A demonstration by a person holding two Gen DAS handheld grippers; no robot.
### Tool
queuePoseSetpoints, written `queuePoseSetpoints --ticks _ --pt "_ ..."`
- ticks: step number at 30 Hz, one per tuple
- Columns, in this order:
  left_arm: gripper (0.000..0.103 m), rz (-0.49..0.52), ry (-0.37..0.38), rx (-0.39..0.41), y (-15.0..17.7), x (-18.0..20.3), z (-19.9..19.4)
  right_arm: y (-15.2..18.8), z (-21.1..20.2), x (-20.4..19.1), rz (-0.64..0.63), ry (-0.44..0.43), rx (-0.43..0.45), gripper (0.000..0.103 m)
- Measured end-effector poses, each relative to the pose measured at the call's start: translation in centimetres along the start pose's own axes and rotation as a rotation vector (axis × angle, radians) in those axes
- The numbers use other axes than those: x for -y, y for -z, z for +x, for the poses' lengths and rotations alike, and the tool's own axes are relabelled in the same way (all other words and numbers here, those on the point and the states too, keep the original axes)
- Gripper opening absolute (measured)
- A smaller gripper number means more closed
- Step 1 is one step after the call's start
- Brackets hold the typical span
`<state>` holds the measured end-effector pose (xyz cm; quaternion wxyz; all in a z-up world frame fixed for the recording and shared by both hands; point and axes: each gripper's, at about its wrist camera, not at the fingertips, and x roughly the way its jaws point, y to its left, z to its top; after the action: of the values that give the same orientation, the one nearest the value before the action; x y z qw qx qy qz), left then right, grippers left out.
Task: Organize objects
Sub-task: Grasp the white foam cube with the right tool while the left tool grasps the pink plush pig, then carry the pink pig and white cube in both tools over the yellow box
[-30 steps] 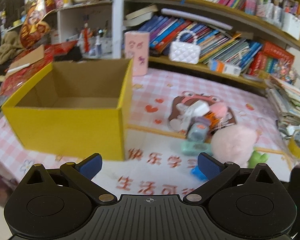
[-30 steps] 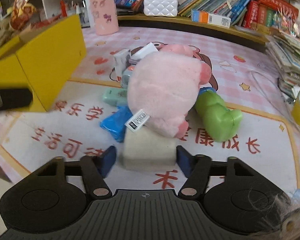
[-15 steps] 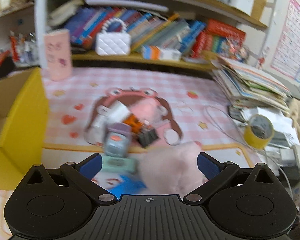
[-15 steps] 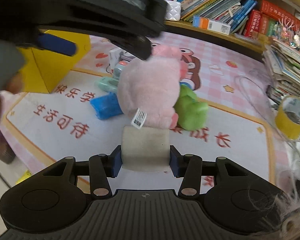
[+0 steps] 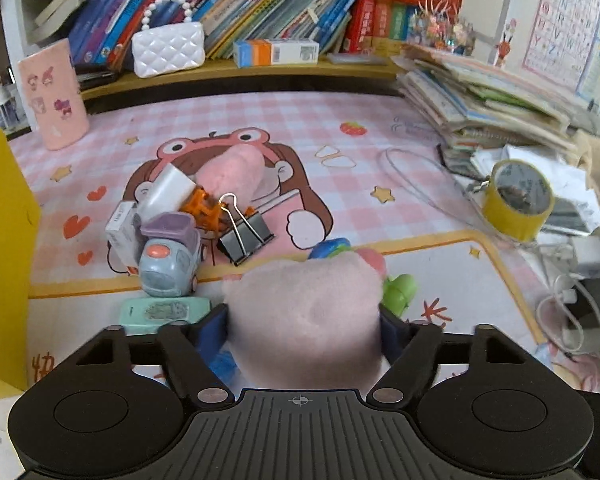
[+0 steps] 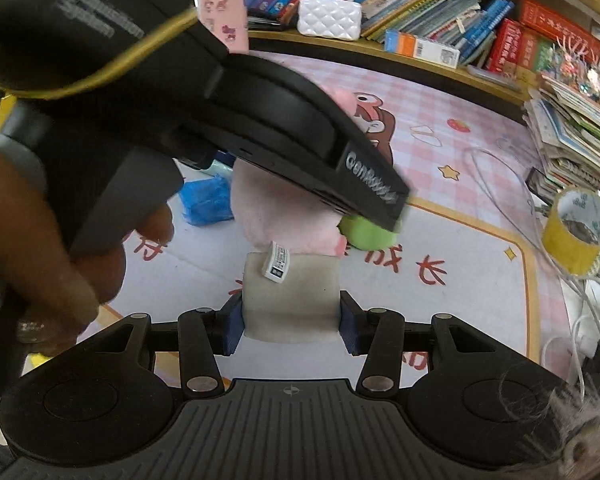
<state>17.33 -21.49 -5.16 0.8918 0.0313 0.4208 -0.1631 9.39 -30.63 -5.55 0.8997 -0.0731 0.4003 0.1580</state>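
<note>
Pink plush toy (image 5: 308, 316) lies on the mat (image 5: 420, 264) in front of the small clutter, and the left gripper (image 5: 302, 330) has just been closing on it, blue pads now pressing its sides. Right gripper (image 6: 290, 322) is clamped on a grey-white block (image 6: 292, 296). Both pickups look in hand; next, I judge, each lifts clear and carries toward the yellow box (image 5: 4, 248)
</note>
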Motion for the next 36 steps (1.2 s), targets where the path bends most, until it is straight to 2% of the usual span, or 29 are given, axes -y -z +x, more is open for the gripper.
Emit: queuePoseSetpoints --ticks 6,10,17,22,36 --pt "0.067 -0.082 0.004 0.139 0.2 -2.3 -4.6 -0.7 0.0 -0.6 -0.004 0.016 0.024 0.044" --pt "0.067 -0.148 0.001 0.193 0.8 -4.6 -7.3 -0.9 0.0 -1.6 -0.009 0.035 0.027 0.044" --pt "0.067 -0.225 -0.005 0.187 4.3 -9.4 -10.8 -1.8 -0.6 -5.4 -0.024 0.066 0.070 0.044" --pt "0.067 -0.267 -0.025 0.217 6.3 -13.4 -13.5 -2.6 -1.2 -9.1 -0.018 0.077 0.110 0.044" --pt "0.067 -0.349 -0.109 0.197 13.3 -23.7 -19.2 -2.7 -0.6 -23.3 -0.118 -0.053 0.078 0.044"
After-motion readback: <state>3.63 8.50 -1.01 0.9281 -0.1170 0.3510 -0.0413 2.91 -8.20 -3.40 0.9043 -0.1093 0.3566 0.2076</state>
